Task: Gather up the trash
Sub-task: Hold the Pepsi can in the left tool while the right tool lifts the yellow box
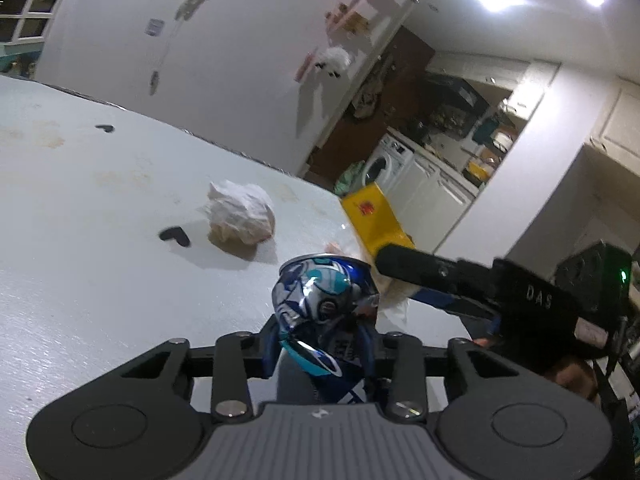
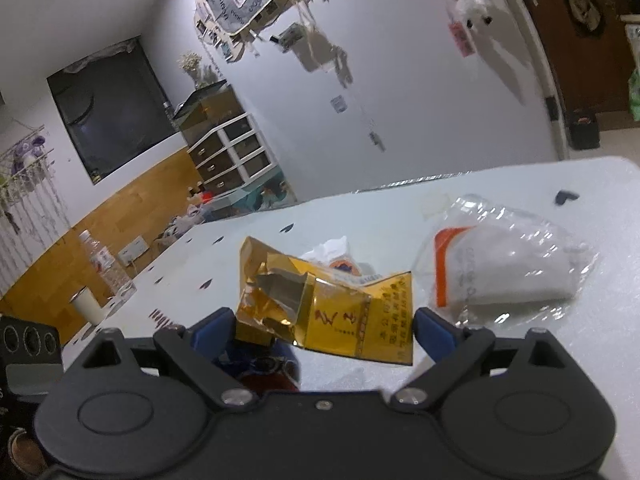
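My left gripper (image 1: 320, 340) clenched a crumpled blue-and-white aluminium can (image 1: 322, 300) above the white table (image 1: 100, 280), its long axis running away from me, top rim pointing toward the table's far edge. My right gripper (image 2: 324, 328) stood released around a torn yellow-gold foil wrapper (image 2: 332, 312), pads apparently clear. A crumpled white paper wad (image 1: 240, 212) and a clear plastic packet (image 2: 500, 268) remained uncollected; no bin showed.
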